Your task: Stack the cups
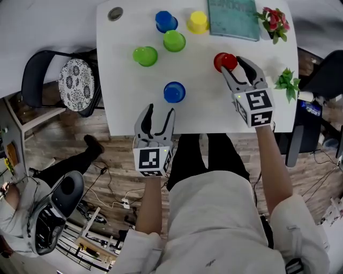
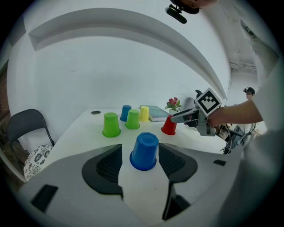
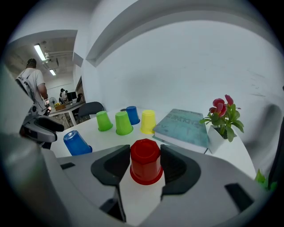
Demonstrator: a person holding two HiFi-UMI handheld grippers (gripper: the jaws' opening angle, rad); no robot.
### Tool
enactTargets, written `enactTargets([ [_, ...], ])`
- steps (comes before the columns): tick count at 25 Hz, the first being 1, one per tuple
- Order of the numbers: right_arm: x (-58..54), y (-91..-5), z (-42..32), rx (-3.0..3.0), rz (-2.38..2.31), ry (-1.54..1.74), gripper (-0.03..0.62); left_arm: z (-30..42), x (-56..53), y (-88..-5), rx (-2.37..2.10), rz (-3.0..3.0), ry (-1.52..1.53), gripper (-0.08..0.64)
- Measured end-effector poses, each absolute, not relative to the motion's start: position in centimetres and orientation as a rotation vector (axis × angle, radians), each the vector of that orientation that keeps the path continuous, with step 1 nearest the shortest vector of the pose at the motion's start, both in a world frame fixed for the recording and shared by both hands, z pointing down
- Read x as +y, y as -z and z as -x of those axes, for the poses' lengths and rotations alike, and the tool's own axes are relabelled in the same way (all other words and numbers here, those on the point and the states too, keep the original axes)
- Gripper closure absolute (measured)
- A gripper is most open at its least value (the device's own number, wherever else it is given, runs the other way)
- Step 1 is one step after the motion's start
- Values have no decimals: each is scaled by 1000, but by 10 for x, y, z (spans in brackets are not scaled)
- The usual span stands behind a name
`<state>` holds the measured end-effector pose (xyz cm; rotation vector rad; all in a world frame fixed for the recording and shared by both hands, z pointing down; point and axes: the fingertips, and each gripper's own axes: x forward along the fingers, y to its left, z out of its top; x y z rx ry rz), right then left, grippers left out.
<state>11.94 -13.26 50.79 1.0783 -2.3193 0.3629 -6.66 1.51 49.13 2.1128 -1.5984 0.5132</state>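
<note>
Several plastic cups stand upside down on the white table (image 1: 123, 107). The red cup (image 1: 224, 60) (image 3: 145, 162) sits between the fingertips of my right gripper (image 1: 232, 64) (image 3: 145, 167); the pads (image 3: 177, 166) flank it closely without clearly pressing. A blue cup (image 1: 174, 92) (image 2: 144, 151) stands just ahead of my left gripper (image 1: 160, 109) (image 2: 142, 165), whose jaws are wide apart with clear gaps on both sides. Farther back are two green cups (image 1: 145, 55) (image 1: 174, 40), another blue cup (image 1: 166, 21) and a yellow cup (image 1: 198, 22).
A teal book (image 1: 233, 18) lies at the table's back right, beside a potted red flower (image 1: 274, 21). A small green plant (image 1: 286, 80) stands at the right edge. A grey disc (image 1: 114, 14) sits at the back left corner. A chair (image 1: 69, 80) stands left of the table.
</note>
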Motion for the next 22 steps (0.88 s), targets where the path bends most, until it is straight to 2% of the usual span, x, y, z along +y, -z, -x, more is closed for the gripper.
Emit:
enactTargets([
  [22, -54, -479, -71, -2346, -1044, -378, 379, 115, -2, -485, -1547, -2211, -518, 310],
])
